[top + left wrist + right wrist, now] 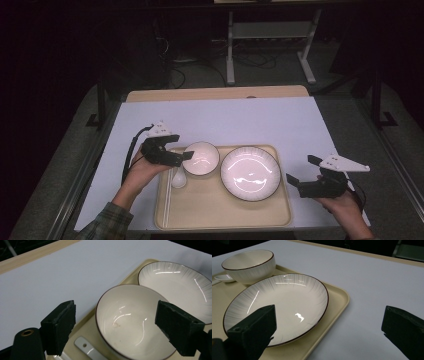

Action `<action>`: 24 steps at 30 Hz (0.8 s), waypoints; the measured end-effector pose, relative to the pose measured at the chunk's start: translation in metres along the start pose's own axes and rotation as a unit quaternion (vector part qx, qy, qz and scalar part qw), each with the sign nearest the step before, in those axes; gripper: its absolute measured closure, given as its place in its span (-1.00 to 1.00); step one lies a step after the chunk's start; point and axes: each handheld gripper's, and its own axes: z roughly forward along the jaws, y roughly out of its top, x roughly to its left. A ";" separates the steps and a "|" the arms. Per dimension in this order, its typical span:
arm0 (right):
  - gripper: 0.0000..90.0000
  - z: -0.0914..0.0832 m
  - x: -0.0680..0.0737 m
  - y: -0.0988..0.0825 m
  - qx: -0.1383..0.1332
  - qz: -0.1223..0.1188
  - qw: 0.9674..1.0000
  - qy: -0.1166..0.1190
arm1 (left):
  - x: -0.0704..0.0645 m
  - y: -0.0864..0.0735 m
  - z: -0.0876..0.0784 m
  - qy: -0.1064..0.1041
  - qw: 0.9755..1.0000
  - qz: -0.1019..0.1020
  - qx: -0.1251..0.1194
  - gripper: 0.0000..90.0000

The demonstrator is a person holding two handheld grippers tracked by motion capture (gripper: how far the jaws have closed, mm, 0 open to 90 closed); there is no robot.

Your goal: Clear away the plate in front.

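Note:
A beige tray [215, 205] lies near the table's front edge. On it stand a white bowl [201, 158] with a dark rim and, to its right, a wide white plate [250, 172]. A white spoon [178, 179] lies beside the bowl's left front. My left gripper [186, 152] hovers at the bowl's left rim, open, and between its jaws I see the bowl [132, 322], with the spoon [86, 348] just below. My right gripper [300, 170] is open off the tray's right edge, facing the plate [279, 307], with nothing between its jaws.
A white sheet [225, 120] covers the table, with a wooden strip [215, 93] at the far edge. Behind the table stand metal frame legs [230, 50] and cables on a dark floor. The sheet is bare beyond and beside the tray.

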 end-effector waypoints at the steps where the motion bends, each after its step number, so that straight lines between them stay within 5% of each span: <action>1: -1.00 0.000 0.000 0.000 0.000 -0.001 1.000 0.000 | 0.000 -0.003 -0.001 0.003 1.000 -0.001 -0.002 -0.64; 24: -1.00 0.008 0.003 0.005 -0.001 -0.017 1.000 0.006 | -0.008 -0.078 -0.060 0.079 0.996 -0.019 -0.032 -0.65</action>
